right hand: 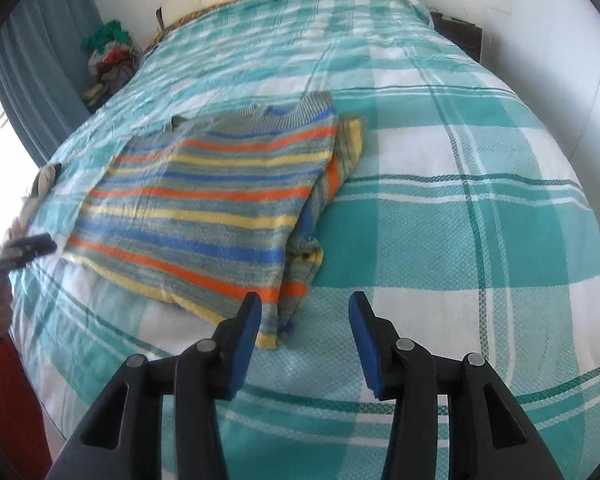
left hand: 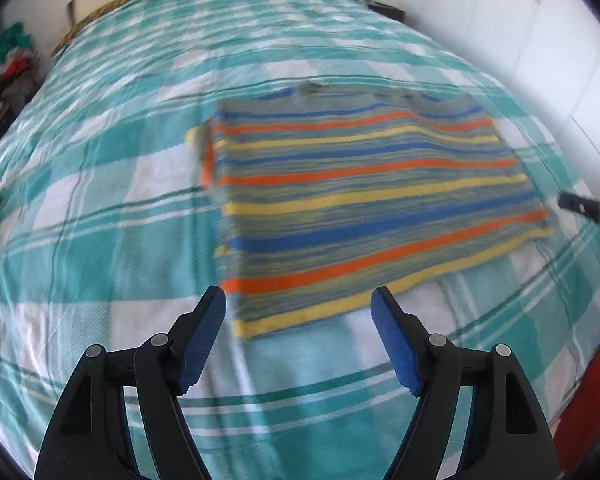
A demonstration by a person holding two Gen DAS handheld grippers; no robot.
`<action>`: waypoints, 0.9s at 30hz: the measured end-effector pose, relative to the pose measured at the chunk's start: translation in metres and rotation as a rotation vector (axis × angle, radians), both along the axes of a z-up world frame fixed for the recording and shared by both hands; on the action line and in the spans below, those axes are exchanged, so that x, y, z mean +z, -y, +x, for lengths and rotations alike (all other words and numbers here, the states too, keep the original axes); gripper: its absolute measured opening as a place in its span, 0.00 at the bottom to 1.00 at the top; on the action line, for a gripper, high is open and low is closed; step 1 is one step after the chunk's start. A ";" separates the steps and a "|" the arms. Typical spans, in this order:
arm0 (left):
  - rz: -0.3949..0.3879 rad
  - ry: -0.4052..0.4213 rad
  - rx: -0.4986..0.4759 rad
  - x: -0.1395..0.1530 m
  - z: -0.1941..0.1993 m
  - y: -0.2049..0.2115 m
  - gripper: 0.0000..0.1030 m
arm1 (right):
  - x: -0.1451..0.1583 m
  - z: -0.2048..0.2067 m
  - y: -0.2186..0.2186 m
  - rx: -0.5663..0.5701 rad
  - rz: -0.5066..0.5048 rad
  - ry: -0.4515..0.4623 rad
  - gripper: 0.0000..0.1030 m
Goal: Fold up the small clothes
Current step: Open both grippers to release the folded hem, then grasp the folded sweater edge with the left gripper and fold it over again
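Striped sweater [left hand: 364,200] flat on the bed [left hand: 100,208], sleeves tucked in, neck pointing away, long axis running straight ahead — hem nearest both grippers. Left gripper [left hand: 298,300] spread wide, empty, at the hem's left corner; right gripper [right hand: 305,307] likewise wide, empty, at the right corner — about equally near.

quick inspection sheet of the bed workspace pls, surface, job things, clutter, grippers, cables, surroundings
surface: bed with teal and white checked sheet, slightly wrinkled.
job's things: striped sweater lying flat near the front, sleeves folded in, one folded sleeve showing along its right edge.
clutter: small object at the bed's left edge, too unclear to name.
grippers: left gripper and right gripper both hover with jaws open, holding nothing.
cables: nothing seen.
surroundings: pile of clothes beside the bed, blue curtain, white wall.
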State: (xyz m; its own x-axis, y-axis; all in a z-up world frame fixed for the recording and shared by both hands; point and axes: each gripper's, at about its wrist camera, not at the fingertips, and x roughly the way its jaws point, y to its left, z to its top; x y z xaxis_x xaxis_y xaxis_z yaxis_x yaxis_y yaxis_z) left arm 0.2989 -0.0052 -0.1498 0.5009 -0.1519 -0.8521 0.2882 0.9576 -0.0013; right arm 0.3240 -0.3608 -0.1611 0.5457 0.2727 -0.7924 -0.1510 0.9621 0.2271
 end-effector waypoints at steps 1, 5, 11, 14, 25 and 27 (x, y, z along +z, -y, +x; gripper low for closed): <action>0.028 0.018 -0.073 0.000 -0.005 0.028 0.75 | 0.001 0.006 0.004 -0.020 0.049 -0.007 0.49; 0.100 0.080 -0.337 -0.010 -0.017 0.135 0.75 | -0.002 0.044 0.013 -0.043 0.144 -0.042 0.52; 0.108 0.129 -0.535 -0.032 -0.008 0.257 0.75 | -0.012 0.127 0.026 -0.055 0.265 -0.156 0.61; 0.130 0.150 -0.526 -0.045 0.004 0.277 0.73 | -0.019 0.160 0.030 -0.058 0.278 -0.195 0.61; -0.142 0.217 -0.295 0.015 0.009 0.187 0.07 | 0.018 0.196 -0.027 0.022 0.193 -0.085 0.06; -0.197 0.225 -0.197 0.032 0.008 0.139 0.07 | 0.044 0.194 -0.057 0.088 0.202 -0.039 0.06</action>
State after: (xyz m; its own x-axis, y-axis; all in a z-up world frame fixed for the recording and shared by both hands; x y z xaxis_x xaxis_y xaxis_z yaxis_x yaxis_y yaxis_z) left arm 0.3073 -0.1446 -0.1173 0.6174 -0.4145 -0.6686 0.4815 0.8712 -0.0955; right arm 0.5177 -0.3039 -0.1170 0.4832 0.4732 -0.7366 -0.2195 0.8800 0.4213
